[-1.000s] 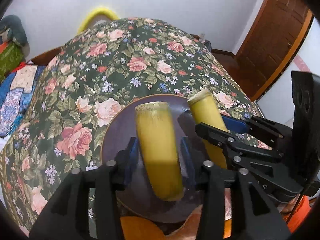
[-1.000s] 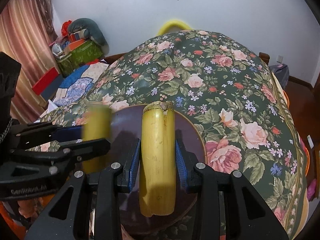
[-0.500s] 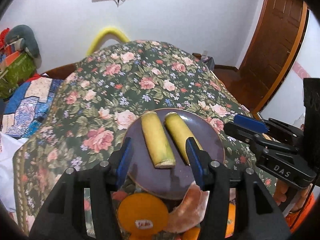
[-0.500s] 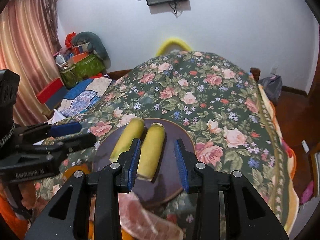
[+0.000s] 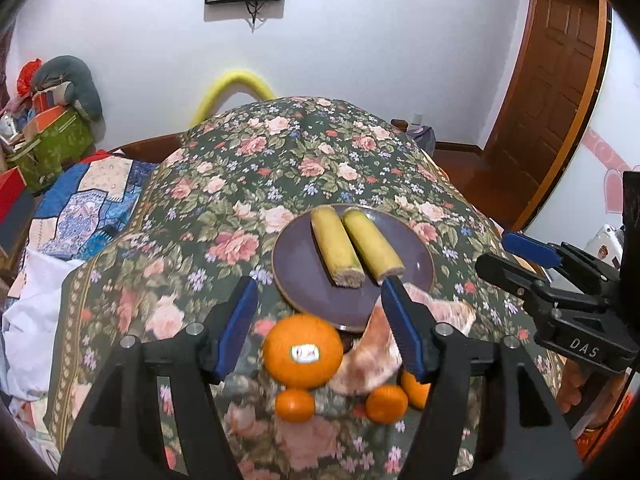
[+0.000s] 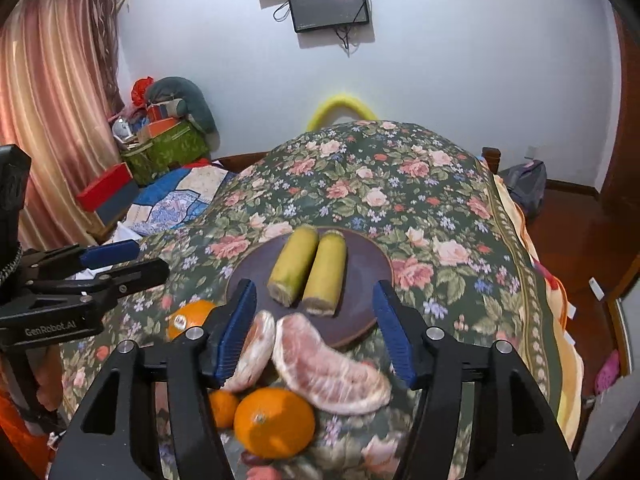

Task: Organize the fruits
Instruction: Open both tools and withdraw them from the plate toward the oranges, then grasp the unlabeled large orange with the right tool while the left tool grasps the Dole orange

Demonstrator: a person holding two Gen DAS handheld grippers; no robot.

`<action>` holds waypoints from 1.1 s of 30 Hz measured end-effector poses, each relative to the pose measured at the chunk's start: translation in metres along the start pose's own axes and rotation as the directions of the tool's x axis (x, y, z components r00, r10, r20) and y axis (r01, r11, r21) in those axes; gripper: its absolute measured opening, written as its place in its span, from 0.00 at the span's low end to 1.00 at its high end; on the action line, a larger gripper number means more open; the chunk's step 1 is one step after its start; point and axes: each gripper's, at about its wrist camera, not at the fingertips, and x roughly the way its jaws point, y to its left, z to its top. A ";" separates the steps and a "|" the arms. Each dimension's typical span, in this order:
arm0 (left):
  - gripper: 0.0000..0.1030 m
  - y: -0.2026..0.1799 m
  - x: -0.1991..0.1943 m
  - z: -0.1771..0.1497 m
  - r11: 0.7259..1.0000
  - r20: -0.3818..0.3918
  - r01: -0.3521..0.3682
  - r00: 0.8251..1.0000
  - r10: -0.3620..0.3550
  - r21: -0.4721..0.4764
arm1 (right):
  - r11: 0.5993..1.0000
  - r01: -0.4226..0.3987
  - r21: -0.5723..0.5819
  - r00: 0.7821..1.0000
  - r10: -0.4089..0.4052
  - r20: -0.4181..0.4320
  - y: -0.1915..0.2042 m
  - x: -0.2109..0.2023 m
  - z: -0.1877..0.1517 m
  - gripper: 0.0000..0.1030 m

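Observation:
Two yellow banana pieces point(image 5: 337, 246) point(image 5: 372, 244) lie side by side on a dark purple plate point(image 5: 304, 276) on the floral cloth; both pieces point(image 6: 294, 266) point(image 6: 326, 274) and the plate point(image 6: 360, 276) also show in the right wrist view. My left gripper point(image 5: 318, 322) is open and empty, held above a large stickered orange point(image 5: 303, 351). My right gripper point(image 6: 314, 322) is open and empty above two peeled pomelo segments point(image 6: 328, 366) point(image 6: 252, 350). Smaller oranges point(image 5: 294, 406) point(image 5: 386, 403) lie near the front edge.
The floral cloth point(image 5: 280, 160) covers a rounded table. An orange point(image 6: 274, 422) lies in front of the pomelo. A patchwork blanket point(image 5: 76, 208) and boxes point(image 6: 164, 146) are at the left. A wooden door point(image 5: 548, 92) is at the right.
Both grippers let go of the banana pieces, leaving them on the plate, then opened wider and drew back and up. The oranges and pomelo segments have come into view.

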 end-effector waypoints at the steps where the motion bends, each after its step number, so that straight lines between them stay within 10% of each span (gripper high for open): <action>1: 0.62 0.000 -0.002 -0.002 1.000 -0.001 -0.001 1.000 0.001 -0.002 | 1.000 0.004 -0.002 1.000 -0.004 -0.004 0.001 -0.001 -0.003 0.56; 33: 0.62 0.007 0.005 -0.075 1.000 -0.107 -0.020 0.994 0.018 -0.023 | 1.000 0.000 0.004 0.979 0.000 -0.203 0.028 0.036 -0.085 0.61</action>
